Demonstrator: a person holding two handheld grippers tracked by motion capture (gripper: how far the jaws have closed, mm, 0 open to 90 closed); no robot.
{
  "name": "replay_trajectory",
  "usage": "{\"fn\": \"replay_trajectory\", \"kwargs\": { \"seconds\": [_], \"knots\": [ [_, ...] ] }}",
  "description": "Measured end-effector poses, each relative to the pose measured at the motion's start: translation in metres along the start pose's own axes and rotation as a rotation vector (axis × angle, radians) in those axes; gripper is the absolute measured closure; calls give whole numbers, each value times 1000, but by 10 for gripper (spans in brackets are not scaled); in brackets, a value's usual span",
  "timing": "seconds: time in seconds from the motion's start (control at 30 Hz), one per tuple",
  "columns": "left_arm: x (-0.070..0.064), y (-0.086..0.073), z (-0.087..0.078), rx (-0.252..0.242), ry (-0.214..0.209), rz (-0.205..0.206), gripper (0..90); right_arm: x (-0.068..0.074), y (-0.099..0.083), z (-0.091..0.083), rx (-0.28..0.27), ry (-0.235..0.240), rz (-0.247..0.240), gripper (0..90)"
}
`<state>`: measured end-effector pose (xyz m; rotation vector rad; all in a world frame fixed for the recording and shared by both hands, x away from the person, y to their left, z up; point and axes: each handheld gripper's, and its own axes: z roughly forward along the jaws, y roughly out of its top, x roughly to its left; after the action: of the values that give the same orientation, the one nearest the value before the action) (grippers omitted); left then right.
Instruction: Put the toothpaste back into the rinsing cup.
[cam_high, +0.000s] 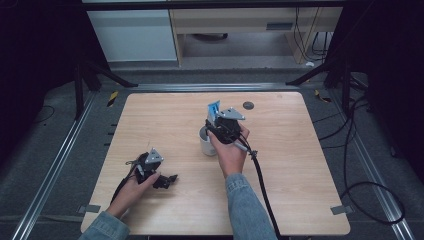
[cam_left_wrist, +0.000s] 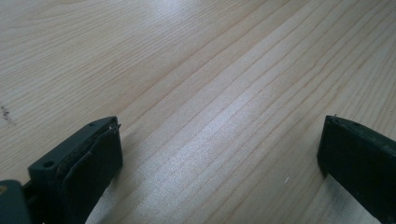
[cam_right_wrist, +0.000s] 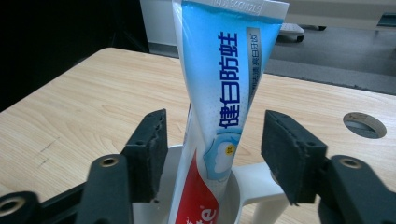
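Observation:
A blue, white and red toothpaste tube (cam_right_wrist: 224, 93) stands upright in a white mug (cam_right_wrist: 250, 184) near the middle of the wooden table (cam_high: 300, 170). In the high view the tube's flat end (cam_high: 214, 108) sticks up above the mug (cam_high: 204, 145). My right gripper (cam_right_wrist: 217, 126) is open, one jaw on each side of the tube with a gap at both; the person's right hand holds that gripper (cam_high: 216, 128) just over the mug. My left gripper (cam_high: 167, 180) rests low near the table's front left. Its jaws (cam_left_wrist: 219, 135) stand wide open over bare wood.
A dark round grommet (cam_high: 248, 105) sits in the tabletop behind the mug, also seen as the grommet (cam_right_wrist: 364, 124) at the right. The right gripper's cable (cam_high: 262, 185) trails back across the table to its front edge. Cabinets and floor cables lie beyond the table.

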<state>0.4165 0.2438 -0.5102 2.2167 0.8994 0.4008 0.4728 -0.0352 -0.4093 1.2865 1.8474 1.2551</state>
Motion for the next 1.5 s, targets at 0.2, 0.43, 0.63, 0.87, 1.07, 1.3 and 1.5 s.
{"fn": "replay_trajectory", "kwargs": {
  "seconds": [0.2, 0.43, 0.63, 0.87, 1.07, 1.3, 1.5],
  "knots": [
    [0, 0, 0, 0, 0, 0, 0, -1, 2, -3, 21, -4, -18, 313],
    [0, 0, 0, 0, 0, 0, 0, -5, 4, -7, 51, 5, -49, 245],
    [0, 0, 0, 0, 0, 0, 0, -6, 6, -10, 98, 17, -70, 179],
    [0, 0, 0, 0, 0, -1, 0, -5, 6, -12, 154, 15, -99, 118],
    [-1, 0, 1, 0, -1, 0, 0, -7, 6, -17, 185, 16, -120, 87],
    [-1, 0, 0, 0, 0, 0, 0, -11, 3, -24, 214, 7, -148, 69],
    [-1, 1, 1, 0, 1, -1, 0, -19, 0, -33, 236, -12, -169, 64]
  ]
}}
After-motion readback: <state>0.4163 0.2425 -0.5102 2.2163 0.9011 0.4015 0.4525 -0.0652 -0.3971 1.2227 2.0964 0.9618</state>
